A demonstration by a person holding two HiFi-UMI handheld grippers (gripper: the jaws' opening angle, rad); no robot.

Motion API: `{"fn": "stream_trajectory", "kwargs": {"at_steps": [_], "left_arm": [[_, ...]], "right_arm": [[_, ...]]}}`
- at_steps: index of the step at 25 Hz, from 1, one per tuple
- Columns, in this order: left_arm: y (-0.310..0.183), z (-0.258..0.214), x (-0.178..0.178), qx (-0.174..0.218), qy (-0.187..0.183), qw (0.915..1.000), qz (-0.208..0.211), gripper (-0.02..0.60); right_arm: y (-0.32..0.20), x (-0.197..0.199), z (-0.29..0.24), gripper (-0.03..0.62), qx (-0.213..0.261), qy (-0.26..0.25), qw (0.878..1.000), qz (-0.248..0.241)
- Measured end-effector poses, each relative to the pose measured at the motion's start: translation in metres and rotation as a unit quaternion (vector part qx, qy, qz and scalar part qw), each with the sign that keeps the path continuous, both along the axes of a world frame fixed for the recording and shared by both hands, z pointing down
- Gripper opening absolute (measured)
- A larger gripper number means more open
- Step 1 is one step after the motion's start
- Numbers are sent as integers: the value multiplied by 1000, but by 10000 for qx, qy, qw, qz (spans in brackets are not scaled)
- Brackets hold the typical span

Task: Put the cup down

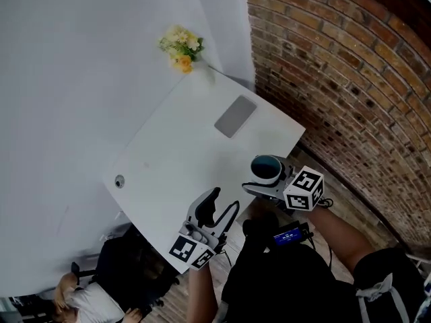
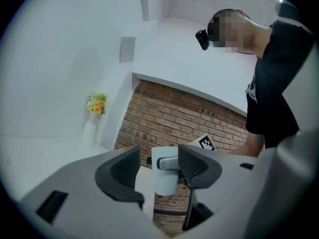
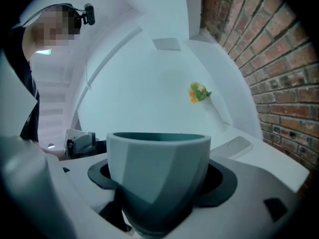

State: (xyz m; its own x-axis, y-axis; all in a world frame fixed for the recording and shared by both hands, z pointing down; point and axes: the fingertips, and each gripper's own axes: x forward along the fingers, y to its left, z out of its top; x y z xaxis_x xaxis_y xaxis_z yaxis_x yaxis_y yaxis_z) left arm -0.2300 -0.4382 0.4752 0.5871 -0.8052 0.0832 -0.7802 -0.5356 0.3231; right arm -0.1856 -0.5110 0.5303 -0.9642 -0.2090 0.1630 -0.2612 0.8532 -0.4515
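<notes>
Teal and grey, the cup [image 3: 158, 163] sat upright in the right gripper [image 1: 267, 175], whose jaws were squeezed on its sides. It looked to hang in the air by the near edge of the white table [image 1: 175, 160], not set down yet. The left gripper [image 2: 159, 167] was close by with its jaws apart and nothing in them. What could go wrong? The cup was so near the edge that it might land half off and tip — then fall to the floor [image 1: 353, 210]. If the jaws let go too high up, it could drop, bounce and roll. Going down crooked could knock it over too.
</notes>
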Motion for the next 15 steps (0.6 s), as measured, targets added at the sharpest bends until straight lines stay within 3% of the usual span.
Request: {"fn": "stream_trajectory", "kwargs": {"at_steps": [6,15], "left_arm": [[-17,7,-17,-50,24,9999,-150,245],[-14,17,-12,-196,123,9994,-265,245]], "right_arm": [[-89,-44,39,408,6,38,9998,188],[-231,-83,63,408,693,209,9936,871]]}}
